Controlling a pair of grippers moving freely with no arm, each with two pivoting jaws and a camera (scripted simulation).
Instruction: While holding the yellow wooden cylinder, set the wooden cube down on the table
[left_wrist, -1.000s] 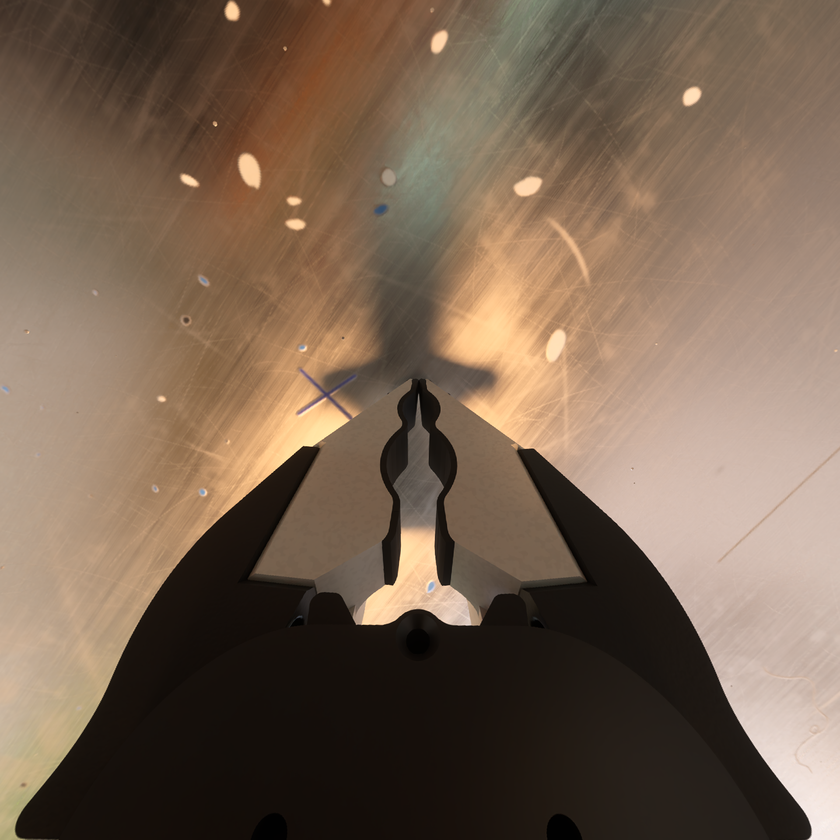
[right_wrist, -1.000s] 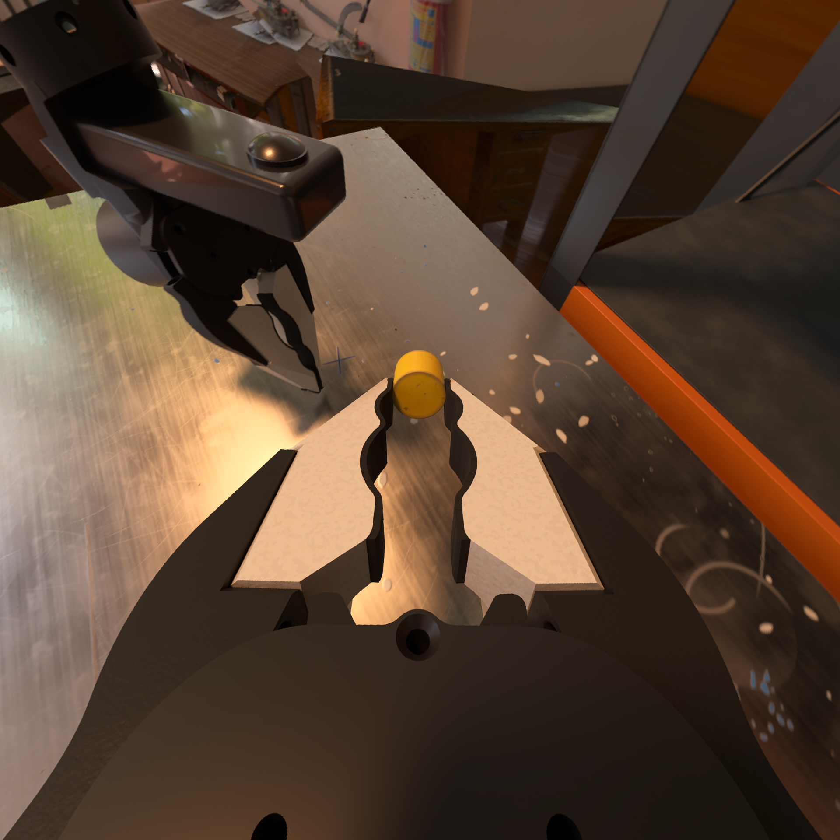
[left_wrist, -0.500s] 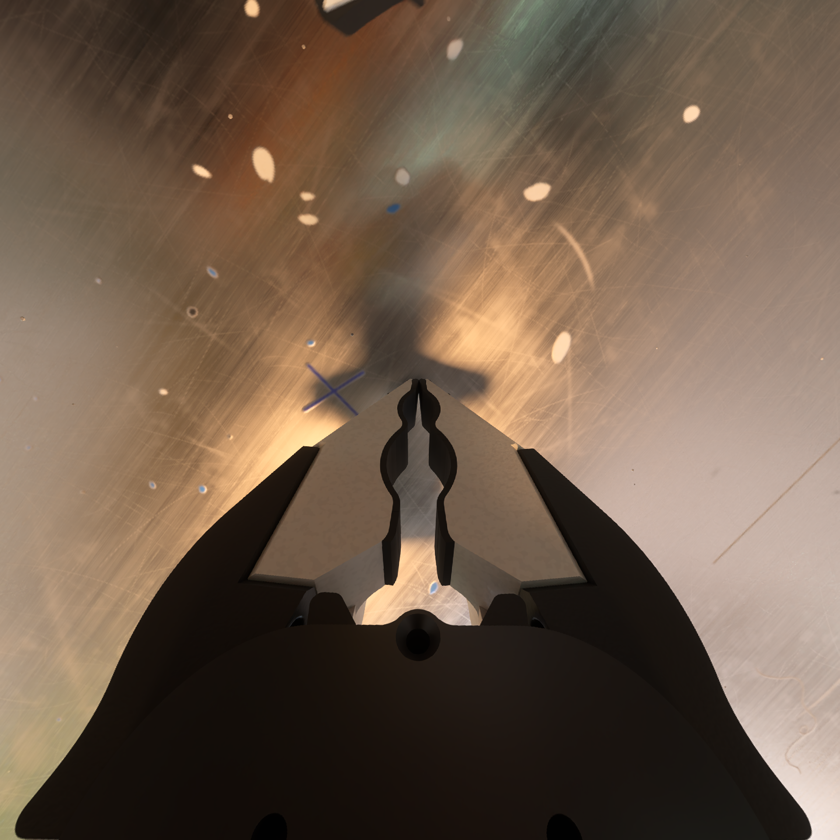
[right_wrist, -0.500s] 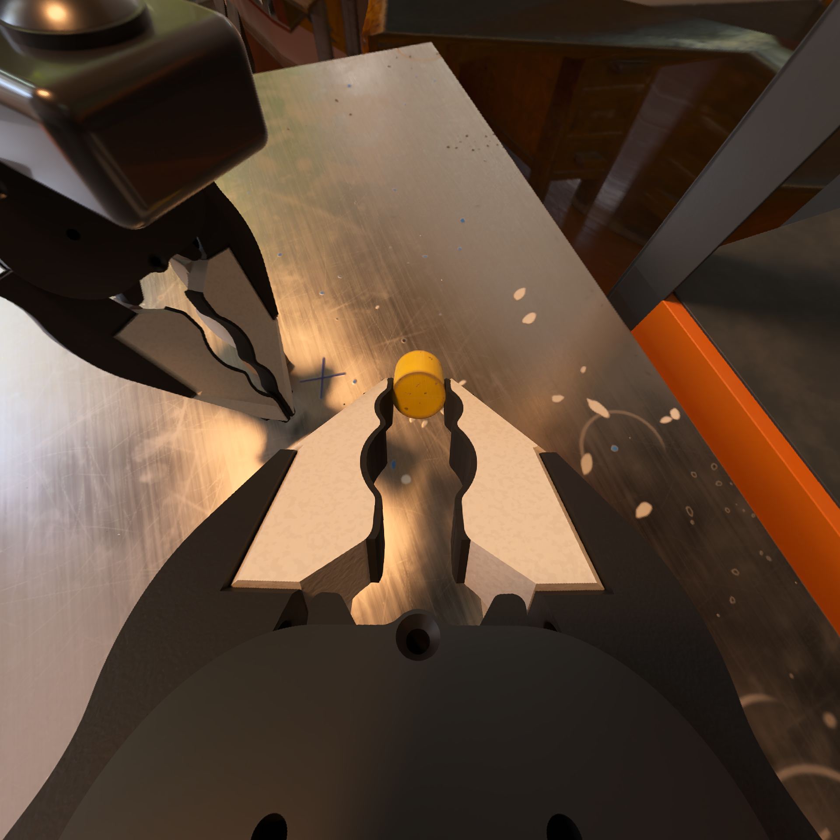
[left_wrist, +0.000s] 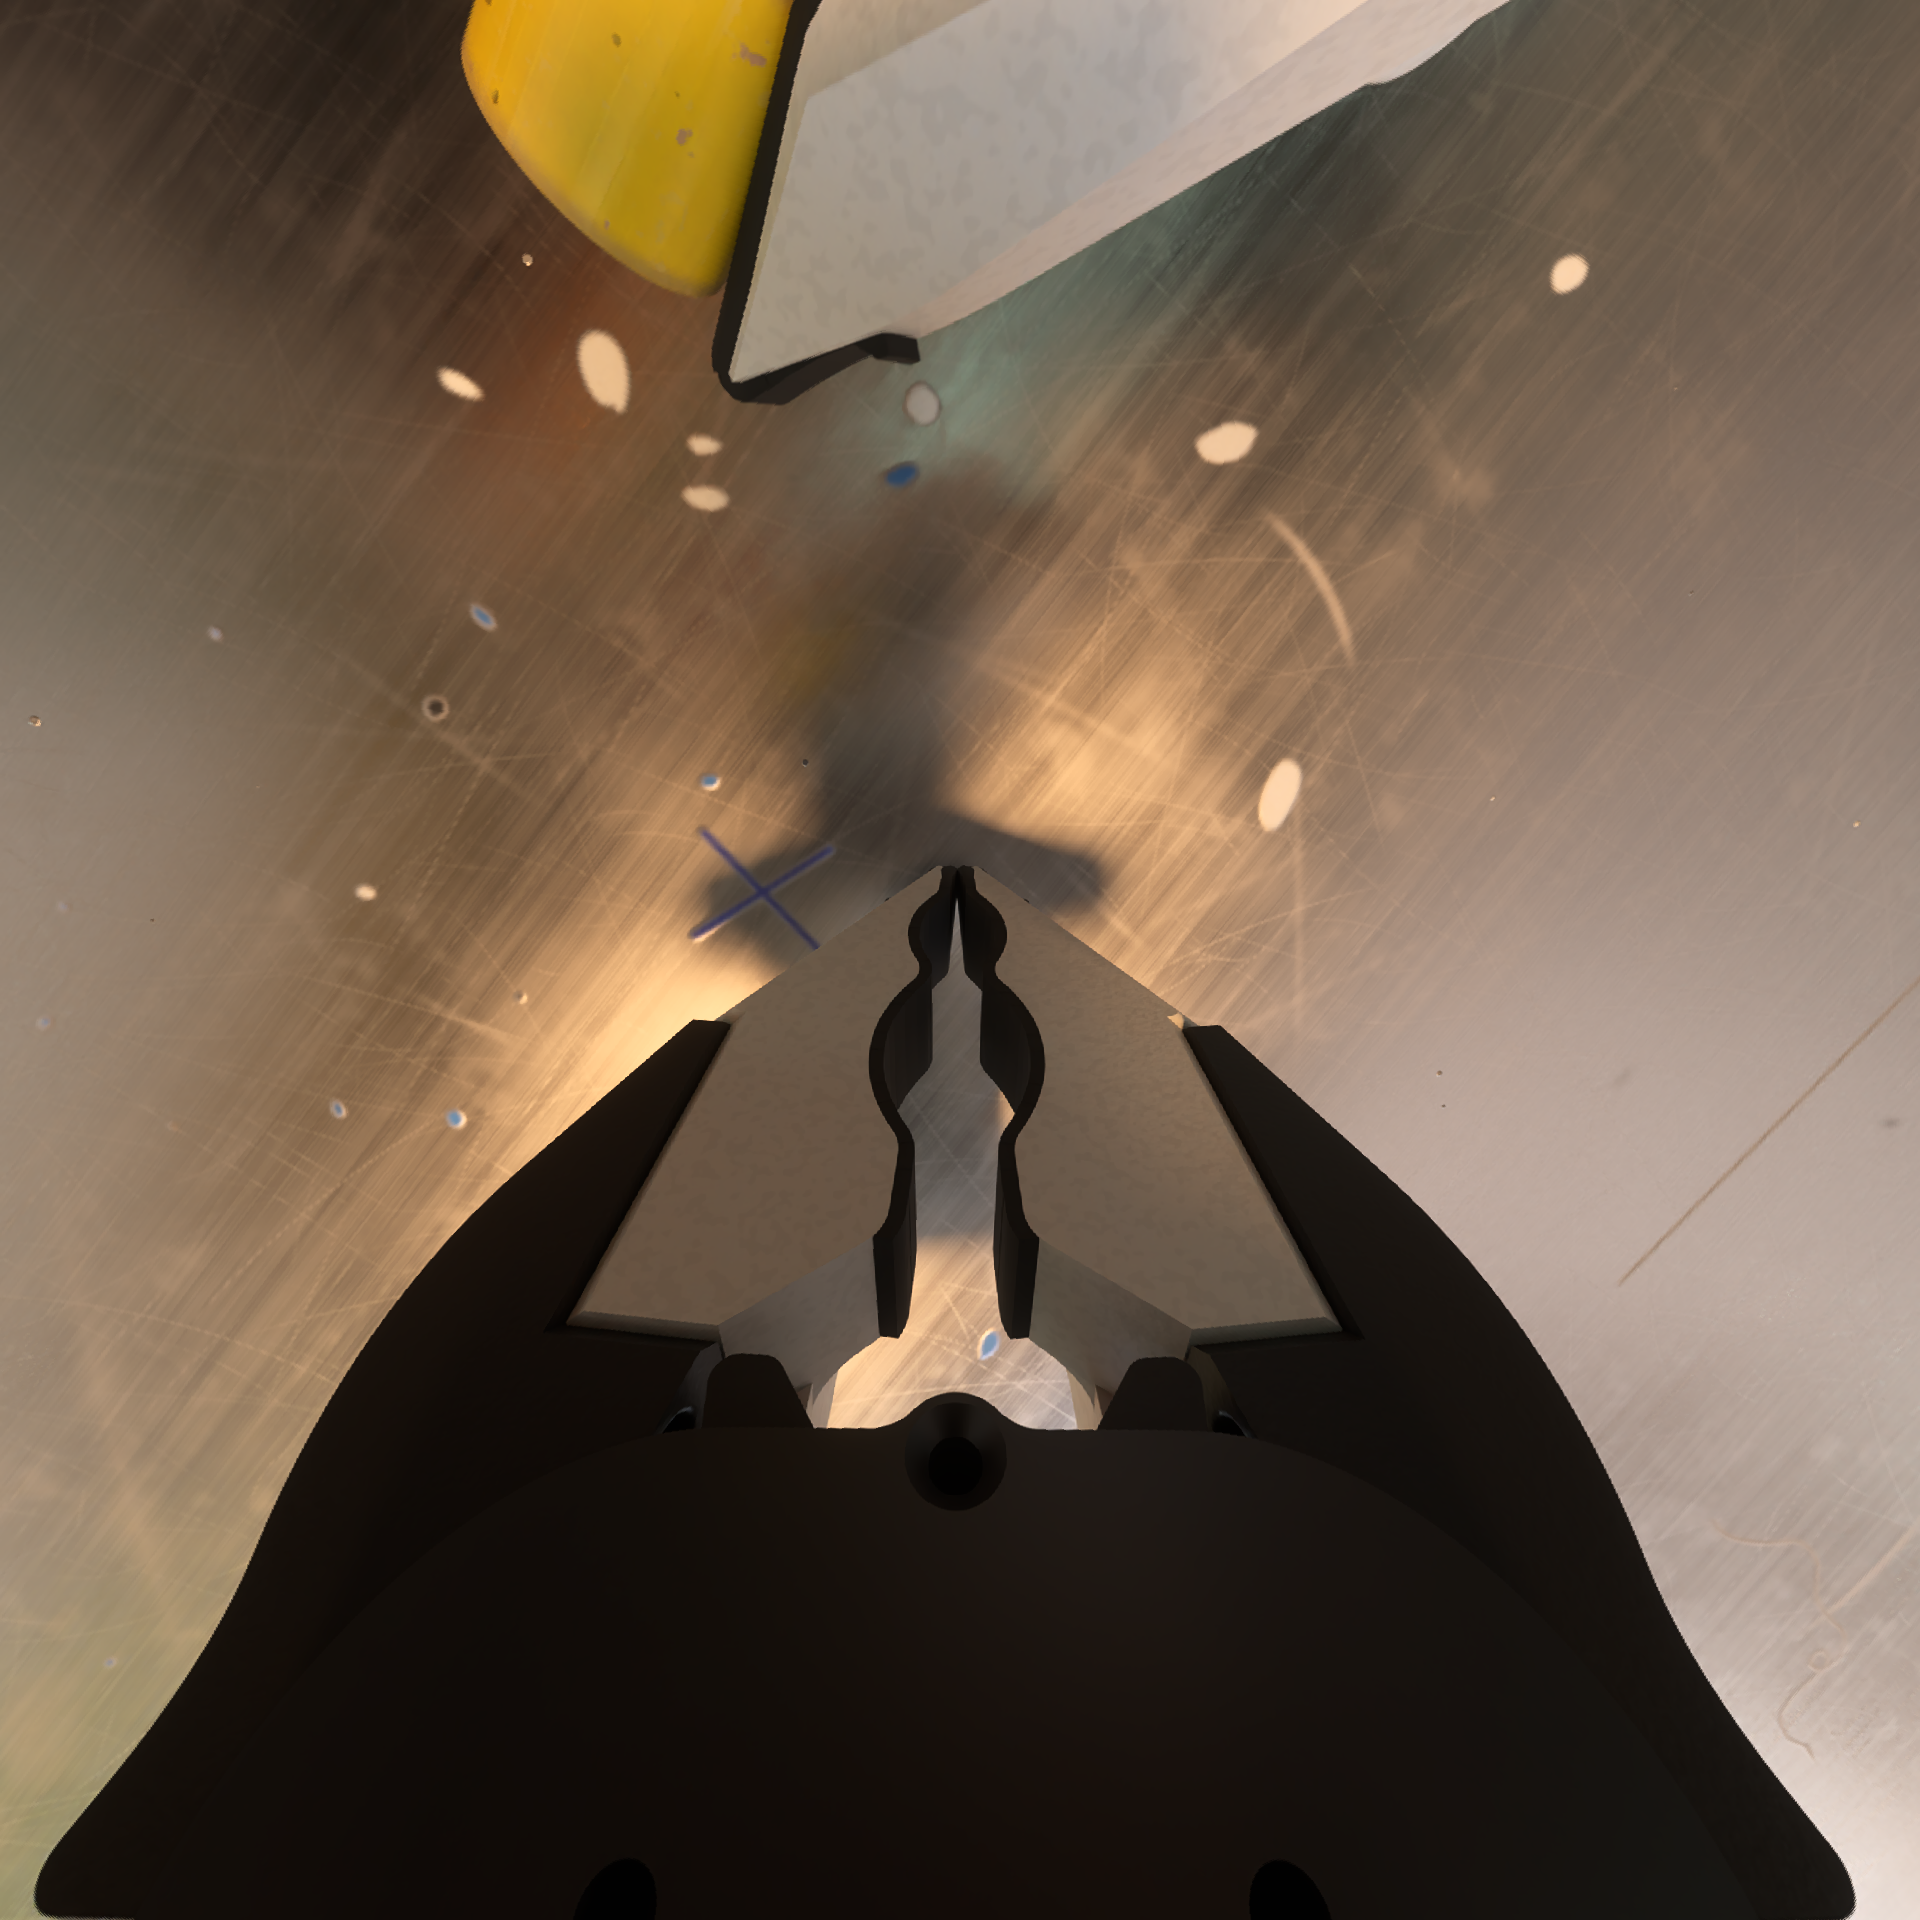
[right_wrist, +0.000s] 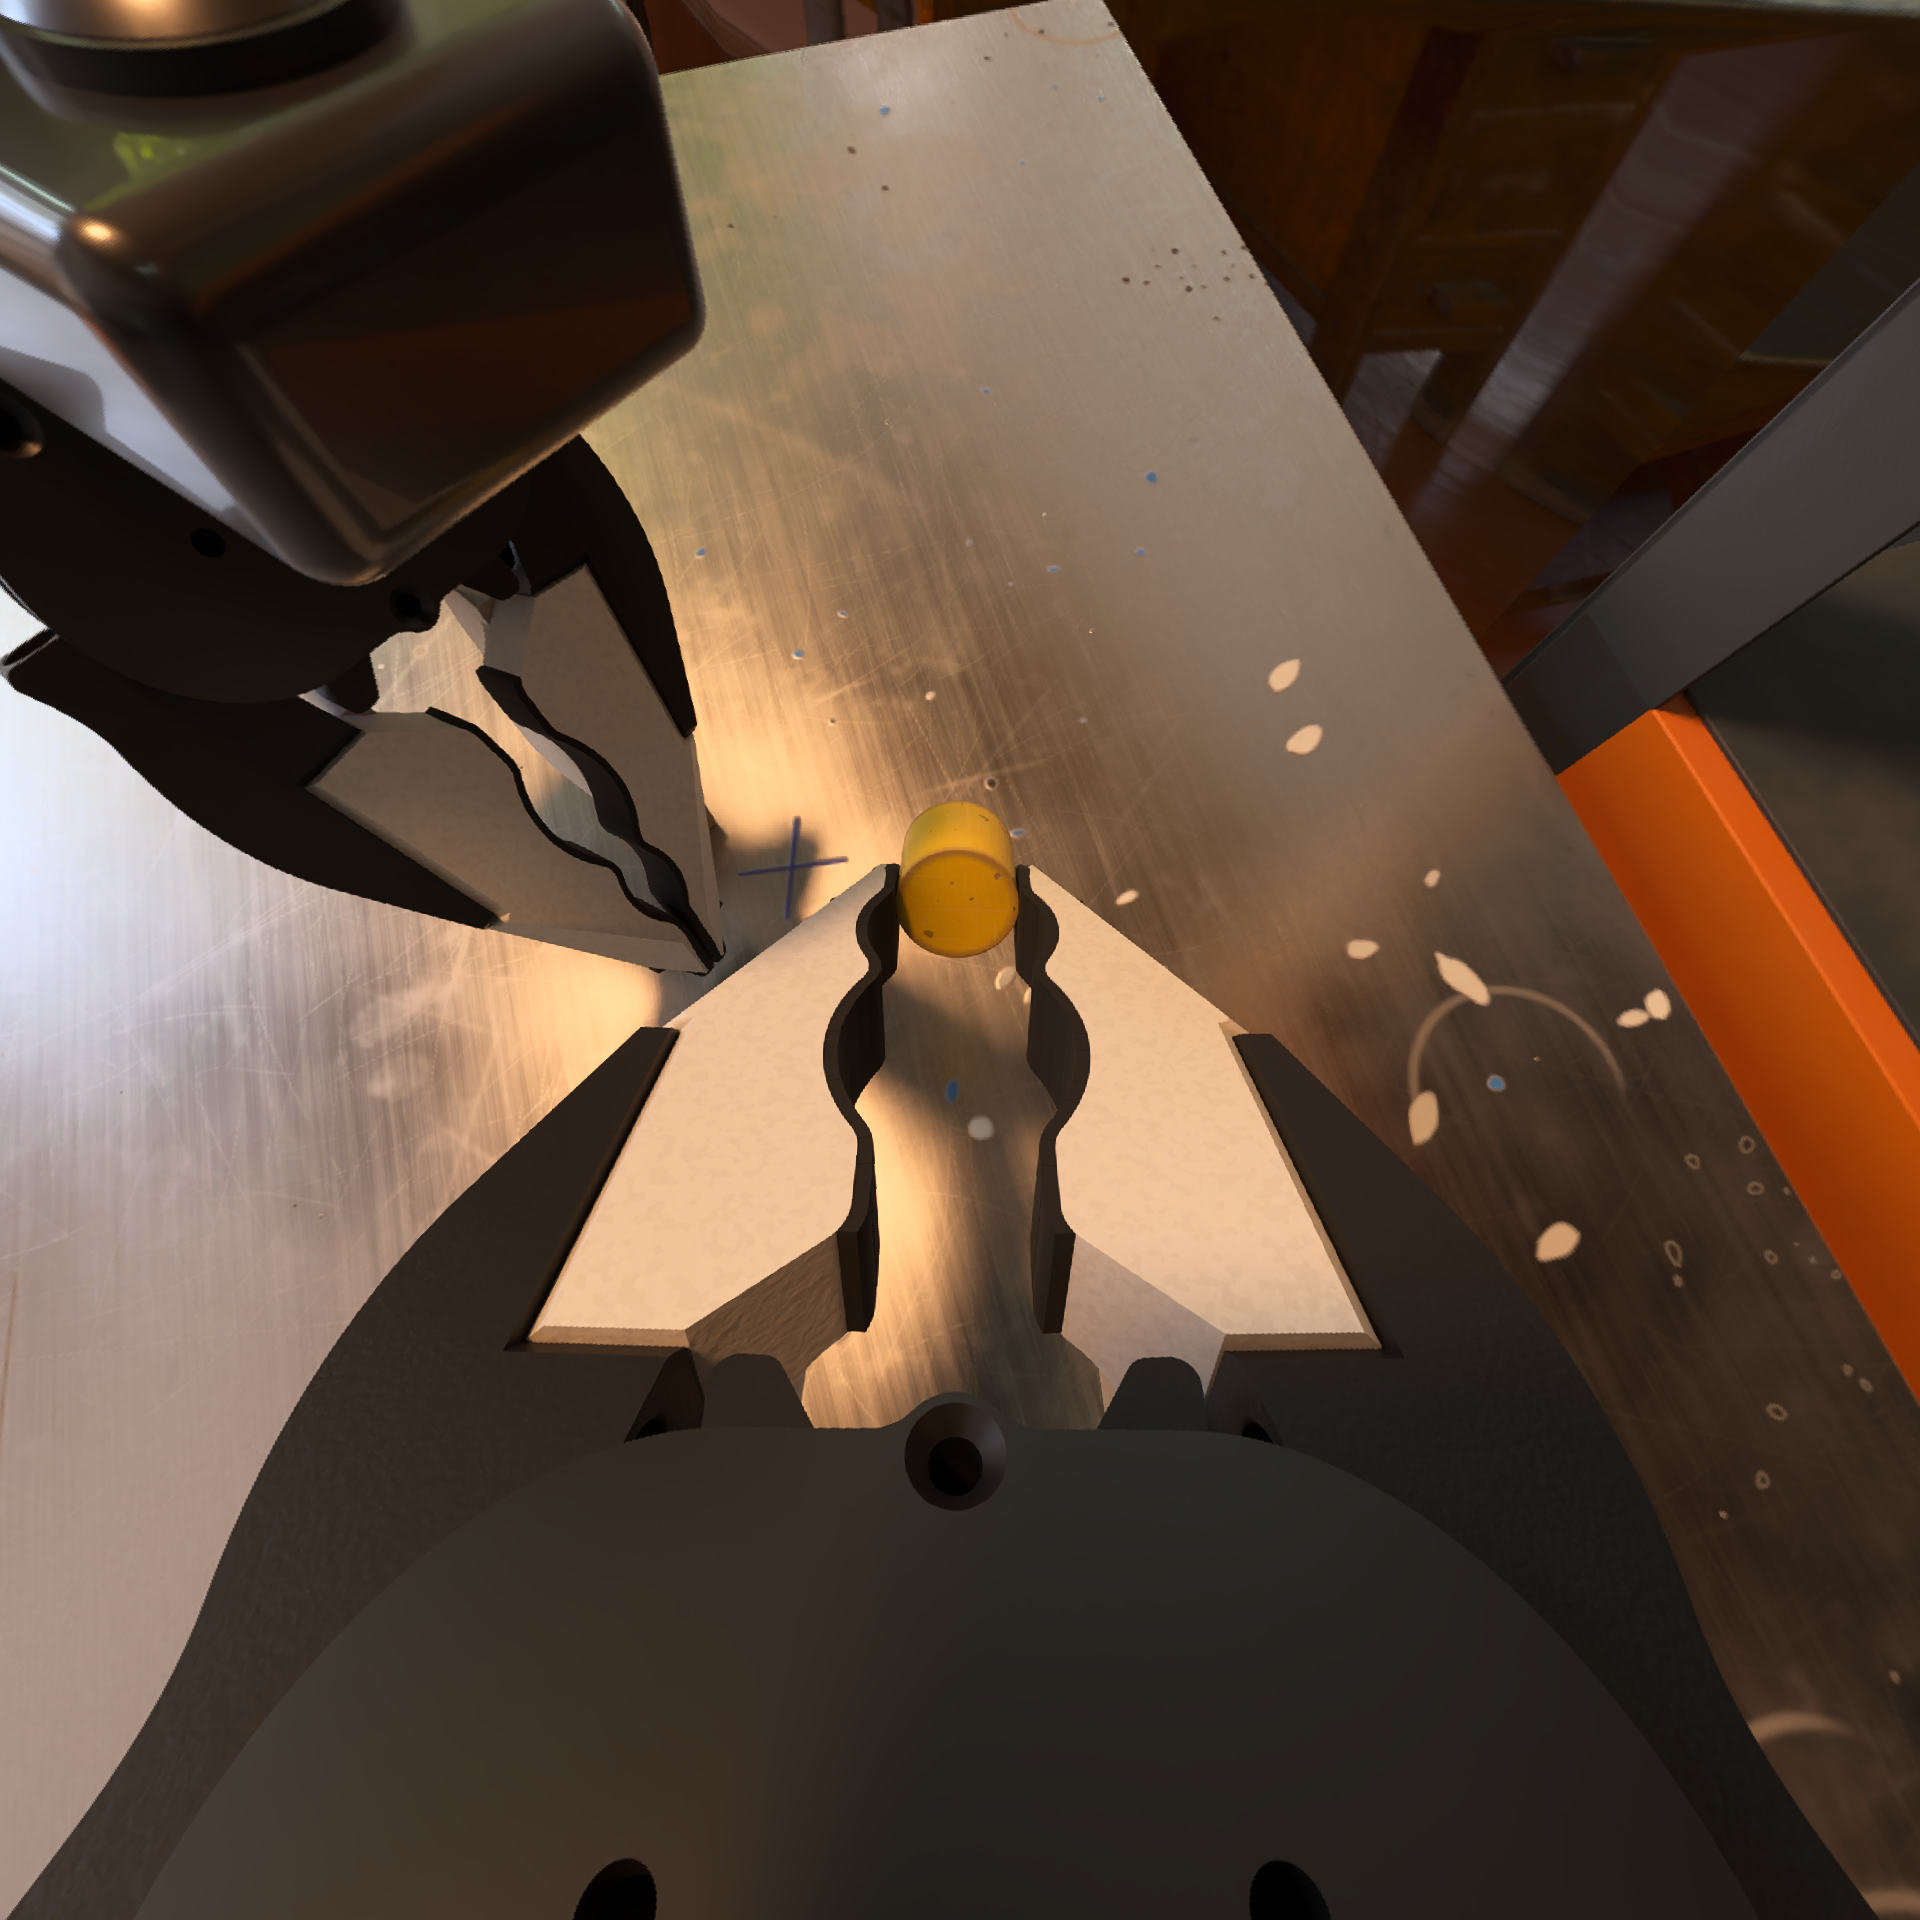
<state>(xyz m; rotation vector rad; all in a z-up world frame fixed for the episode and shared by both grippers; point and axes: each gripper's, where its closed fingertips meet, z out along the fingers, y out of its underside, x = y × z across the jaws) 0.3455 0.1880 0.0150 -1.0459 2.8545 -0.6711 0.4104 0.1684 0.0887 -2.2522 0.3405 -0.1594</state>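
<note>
My right gripper (right_wrist: 956, 881) is shut on the yellow wooden cylinder (right_wrist: 956, 899), which it holds at its fingertips above the metal table (right_wrist: 987, 416). The cylinder (left_wrist: 623, 125) and one right finger (left_wrist: 987, 177) also show at the top of the left wrist view. My left gripper (left_wrist: 956, 878) is shut with nothing between its jaws, tips just above the table beside a blue cross mark (left_wrist: 764, 891). In the right wrist view the left gripper (right_wrist: 707, 951) hangs close at the left, tips down. No wooden cube shows in either view.
The table is scratched metal with pale flecks and a ring mark (right_wrist: 1507, 1039). An orange beam (right_wrist: 1766, 987) runs along its right edge, with a grey post (right_wrist: 1766, 540) above it. Dark wooden furniture stands beyond the far edge.
My right gripper has moved in close to the left one with the cylinder still in it. The cylinder and a right finger have entered the top of the left wrist view. The left gripper stays shut.
</note>
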